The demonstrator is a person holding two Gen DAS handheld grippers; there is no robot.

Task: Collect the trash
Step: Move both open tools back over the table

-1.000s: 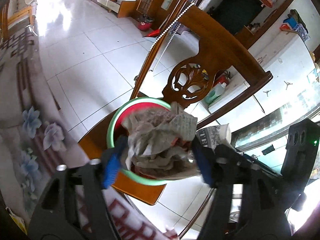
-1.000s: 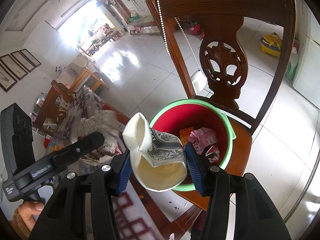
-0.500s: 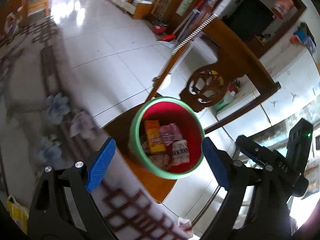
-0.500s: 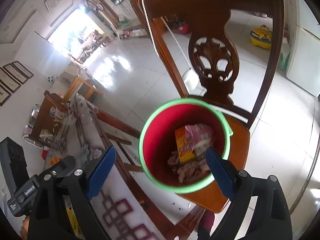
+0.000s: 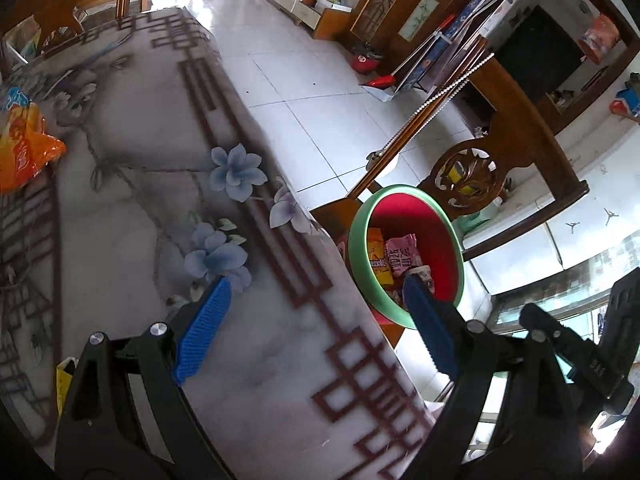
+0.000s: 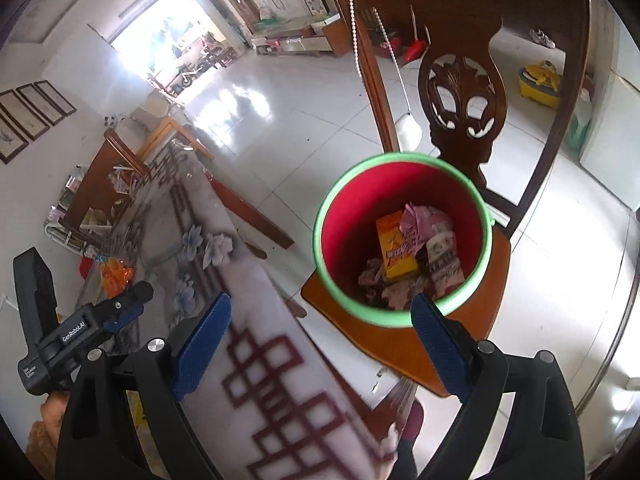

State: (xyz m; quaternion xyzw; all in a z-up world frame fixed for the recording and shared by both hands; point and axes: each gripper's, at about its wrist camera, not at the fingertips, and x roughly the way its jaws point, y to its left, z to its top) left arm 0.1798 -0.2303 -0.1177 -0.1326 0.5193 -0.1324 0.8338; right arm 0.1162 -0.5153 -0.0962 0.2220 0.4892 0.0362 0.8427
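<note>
A red bucket [image 6: 402,240] with a green rim stands on the seat of a carved wooden chair [image 6: 464,92], just beside the edge of a table [image 5: 132,216] under a flowered cloth, likely placed there so trash drops straight in. Wrappers [image 6: 408,252] and crumpled paper lie at the bucket's bottom. Your right gripper [image 6: 320,336] hovers near the bucket, jaws wide apart, nothing between them. Your left gripper [image 5: 316,324] is over the table beside the bucket, jaws apart and empty. An orange bag [image 5: 20,148] lies on the table well away from the bucket, probably next.
</note>
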